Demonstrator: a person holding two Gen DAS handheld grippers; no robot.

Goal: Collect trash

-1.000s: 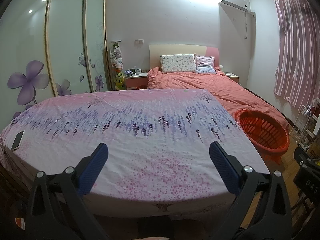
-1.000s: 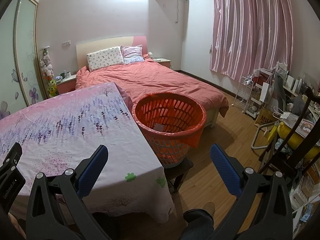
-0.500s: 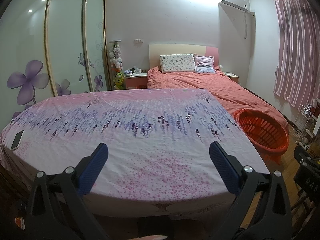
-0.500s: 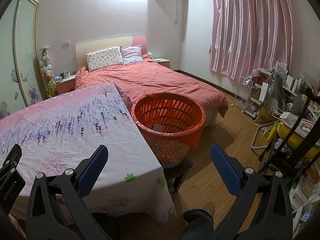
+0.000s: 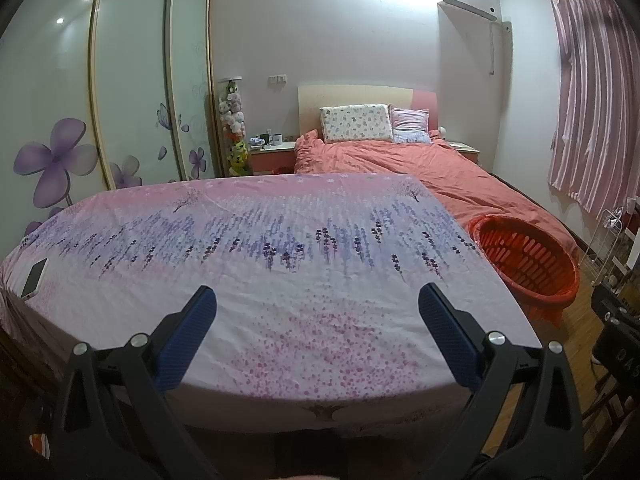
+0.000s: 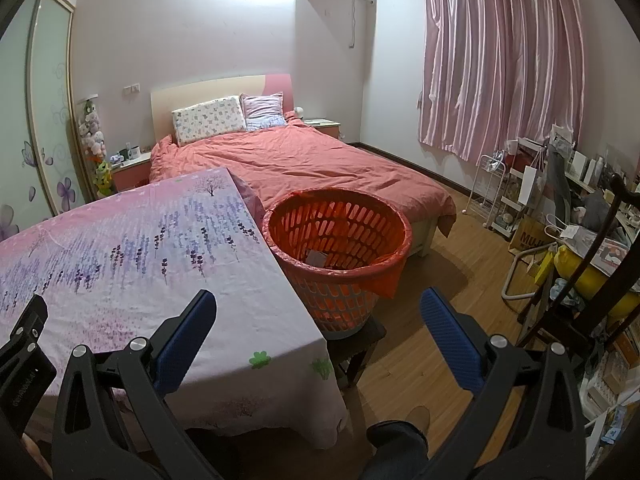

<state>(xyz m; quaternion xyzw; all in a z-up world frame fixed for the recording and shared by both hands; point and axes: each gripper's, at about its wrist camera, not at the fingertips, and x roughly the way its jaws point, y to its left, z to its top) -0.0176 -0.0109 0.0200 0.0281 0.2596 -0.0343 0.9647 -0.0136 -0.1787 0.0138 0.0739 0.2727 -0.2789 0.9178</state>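
Note:
An orange slotted basket (image 6: 340,240) lined with an orange bag stands on a dark stool at the table's right end; a small pale piece of trash (image 6: 316,258) lies inside it. The basket also shows in the left wrist view (image 5: 524,258). My left gripper (image 5: 316,300) is open and empty, held over the near edge of the table with the pink-and-purple floral cloth (image 5: 280,248). My right gripper (image 6: 318,306) is open and empty, held over the table's right corner, short of the basket. No loose trash shows on the cloth.
A phone (image 5: 34,278) lies at the table's far left edge. A bed with an orange duvet (image 6: 304,164) stands behind the table and basket. Cluttered shelves and a chair (image 6: 580,240) fill the right side. Wood floor (image 6: 440,280) lies between them.
Both views have shifted only slightly. Both grippers stay open and empty.

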